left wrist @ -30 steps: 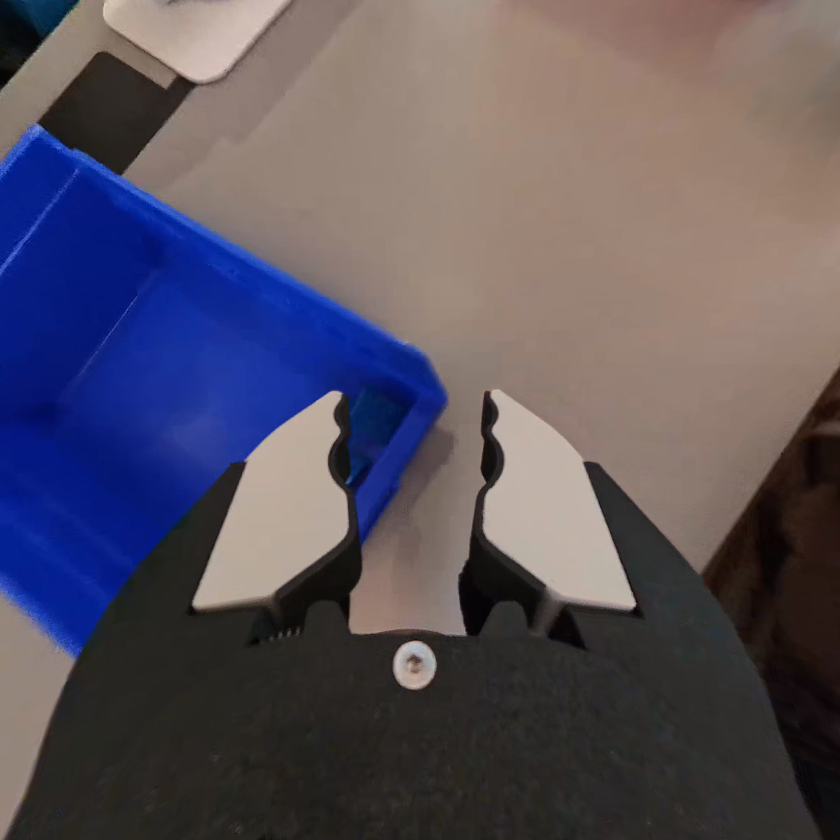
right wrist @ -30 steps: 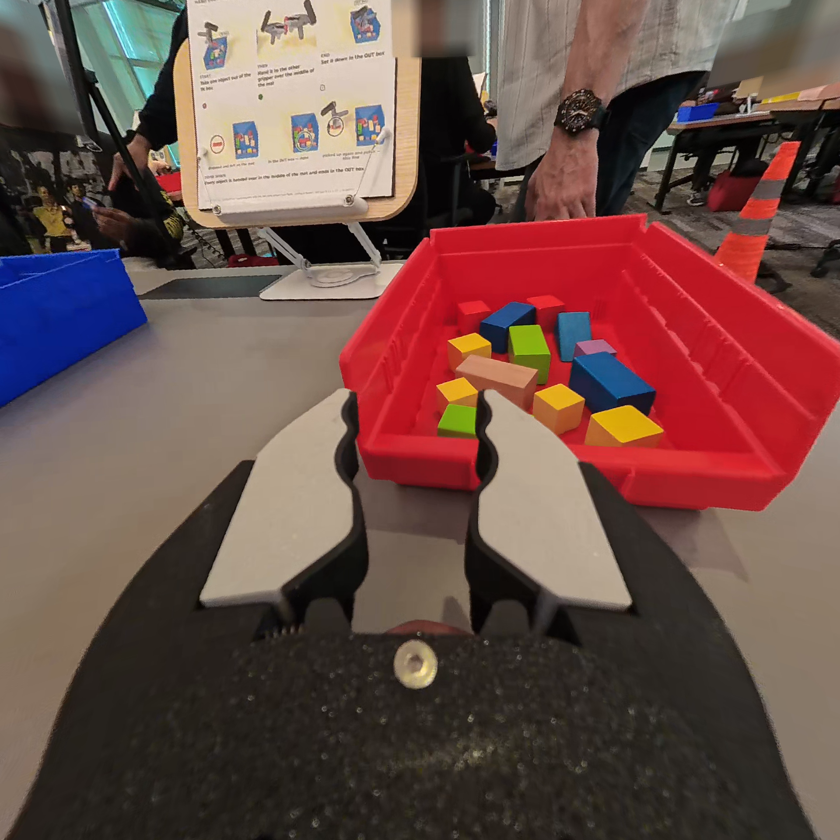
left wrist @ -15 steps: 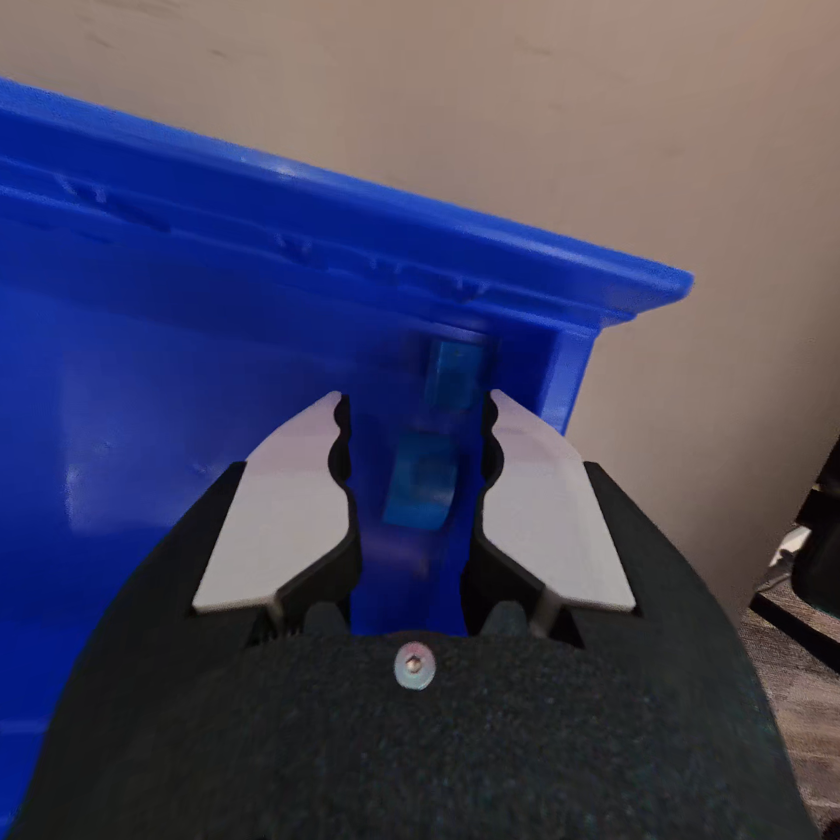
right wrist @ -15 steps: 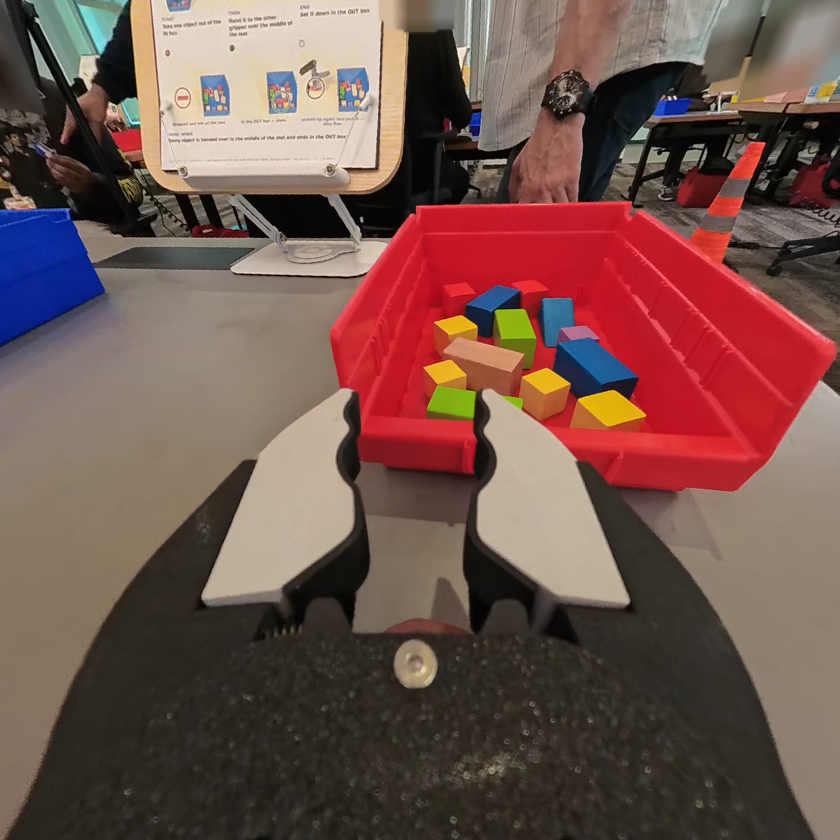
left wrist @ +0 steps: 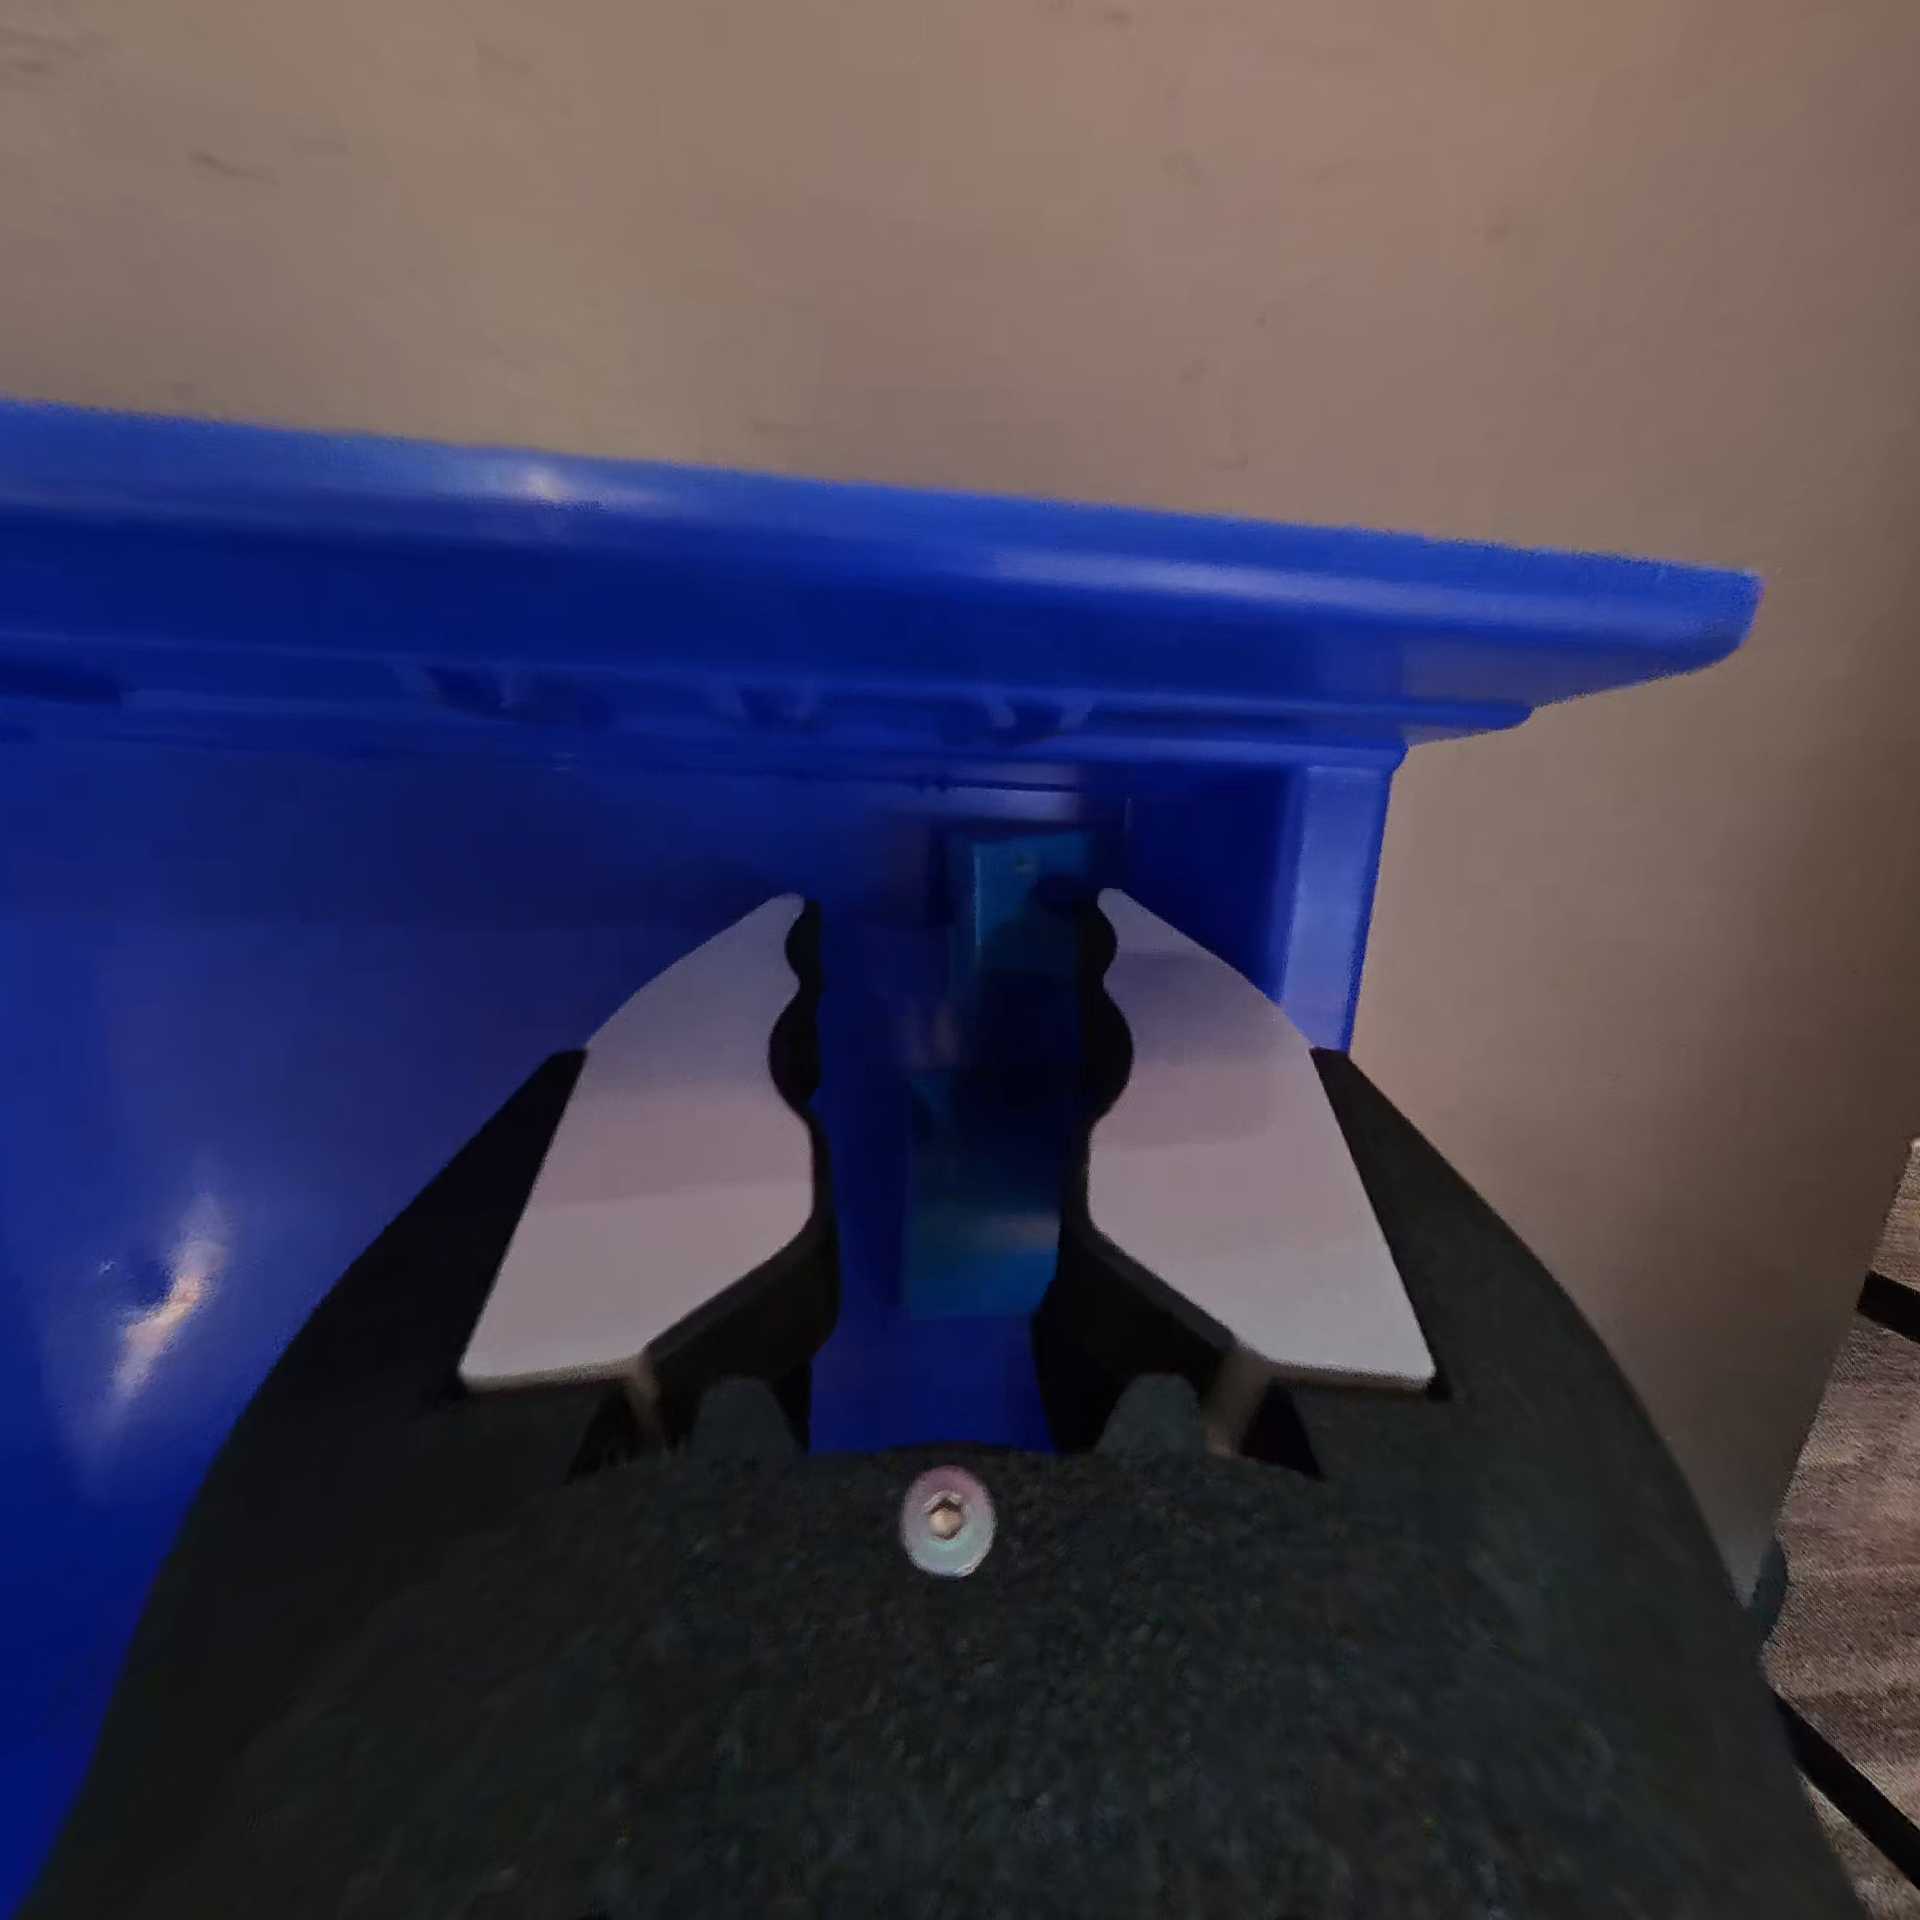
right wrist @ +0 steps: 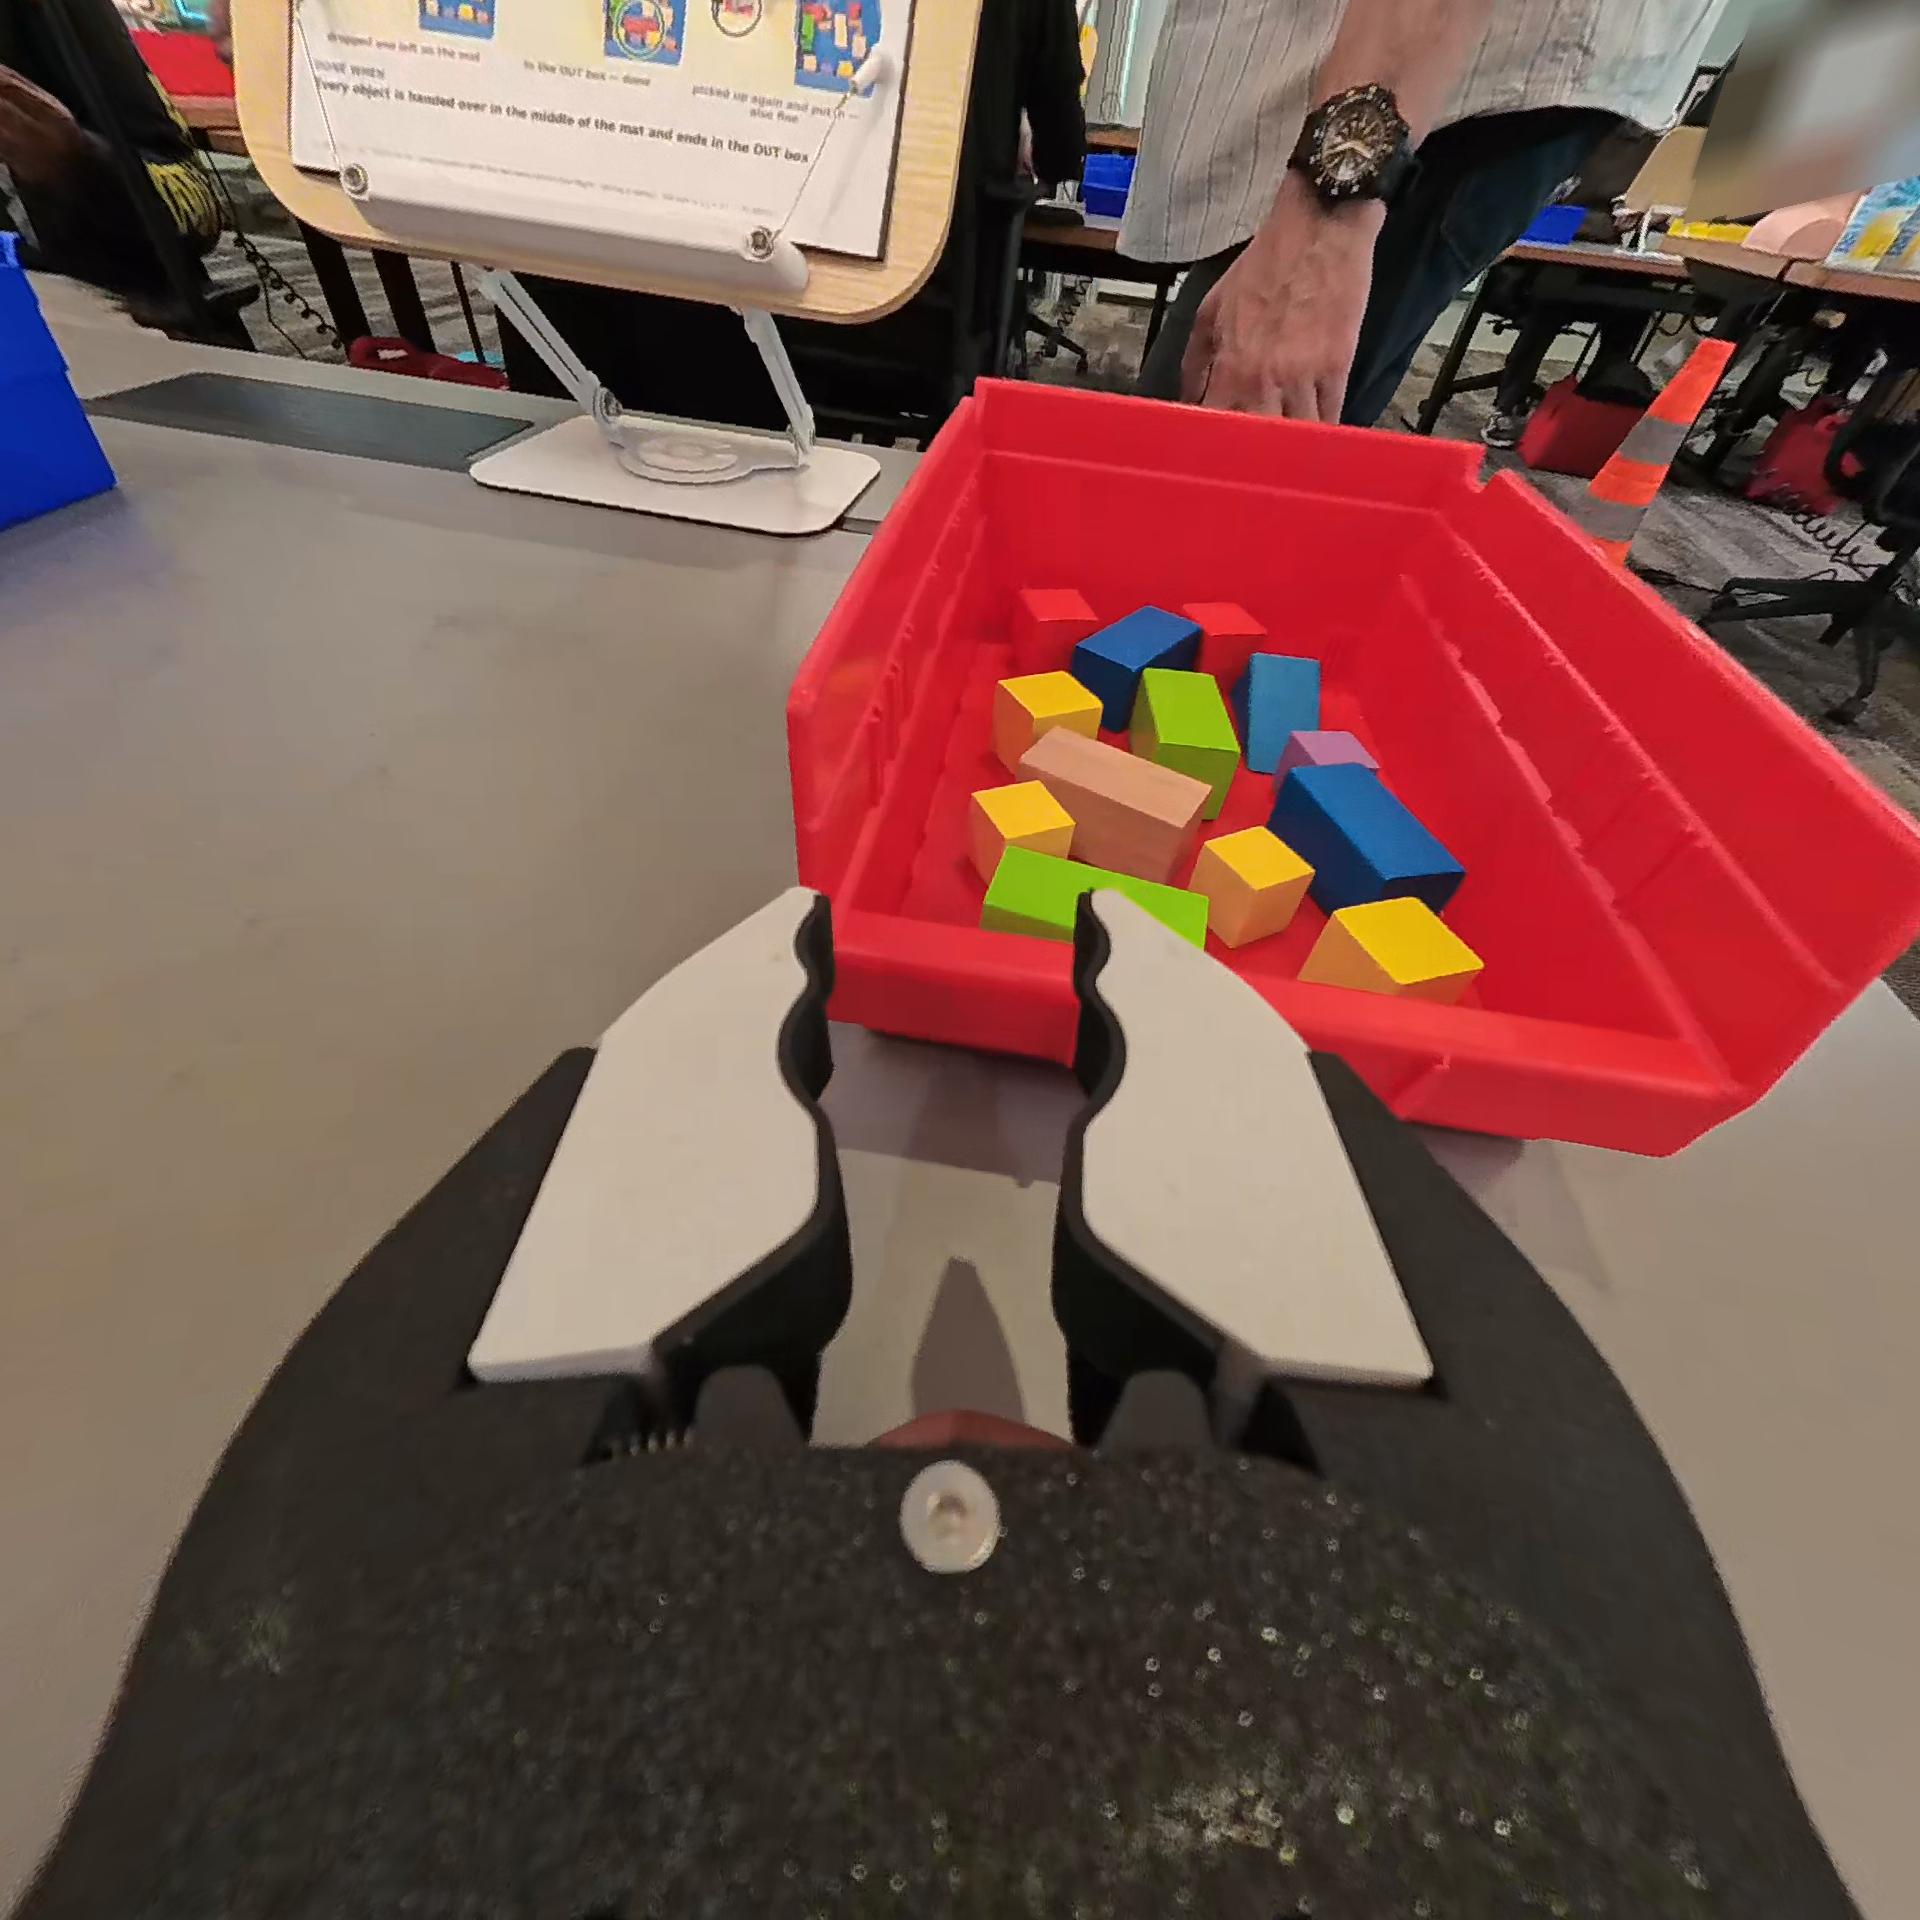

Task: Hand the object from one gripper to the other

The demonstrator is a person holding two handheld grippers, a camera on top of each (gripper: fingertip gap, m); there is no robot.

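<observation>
Inside the blue bin (left wrist: 520,935), the left gripper (left wrist: 951,997) hangs with its fingers apart around a blue block (left wrist: 982,1122) lying in the bin's corner, not yet clamped. Only the right wrist view shows the red bin (right wrist: 1662,831) of coloured blocks (right wrist: 1184,717), the right gripper (right wrist: 951,997) spread and empty before its front wall.

Left gripper (left wrist: 948,925) and right gripper (right wrist: 948,925) alike, pale grey fingers with wavy black inner edges, above a silver screw (right wrist: 948,1529), speckled black body around it
</observation>
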